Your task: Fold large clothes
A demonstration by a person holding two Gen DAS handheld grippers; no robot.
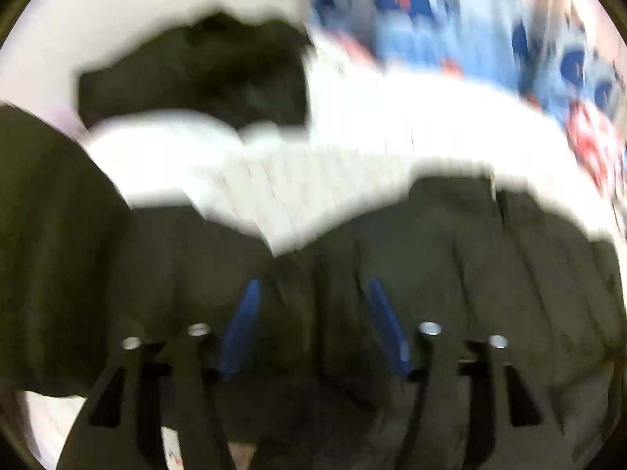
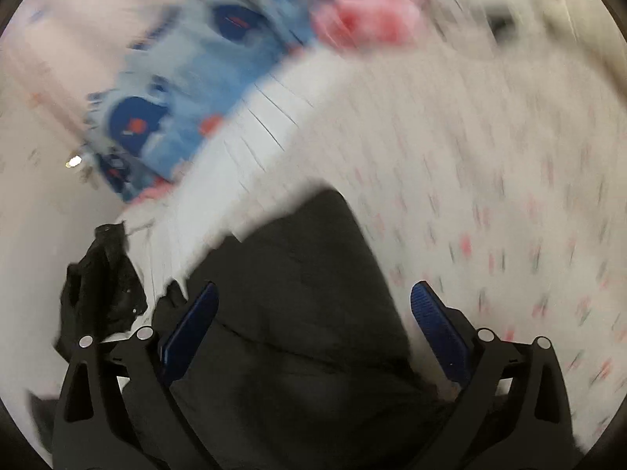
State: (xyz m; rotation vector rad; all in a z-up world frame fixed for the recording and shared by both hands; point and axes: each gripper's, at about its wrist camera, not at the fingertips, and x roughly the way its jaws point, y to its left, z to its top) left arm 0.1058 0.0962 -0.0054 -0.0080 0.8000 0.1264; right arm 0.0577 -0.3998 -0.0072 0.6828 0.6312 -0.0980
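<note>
Dark, soft jacket (image 1: 450, 274), spread on a white bed sheet (image 2: 490, 196); we judge it limp, light, best pinched at a hem or corner. Left gripper (image 1: 313, 293) and right gripper (image 2: 313, 301): jaws released above it, nothing grasped.

No words, numbers or brand names could be read in either view; motion blur smeared everything. The blue patterned cloth (image 2: 176, 90) in the upper left of the right wrist view carried small red and white marks inside dark blue patches, but they were too blurred to make out.
</note>
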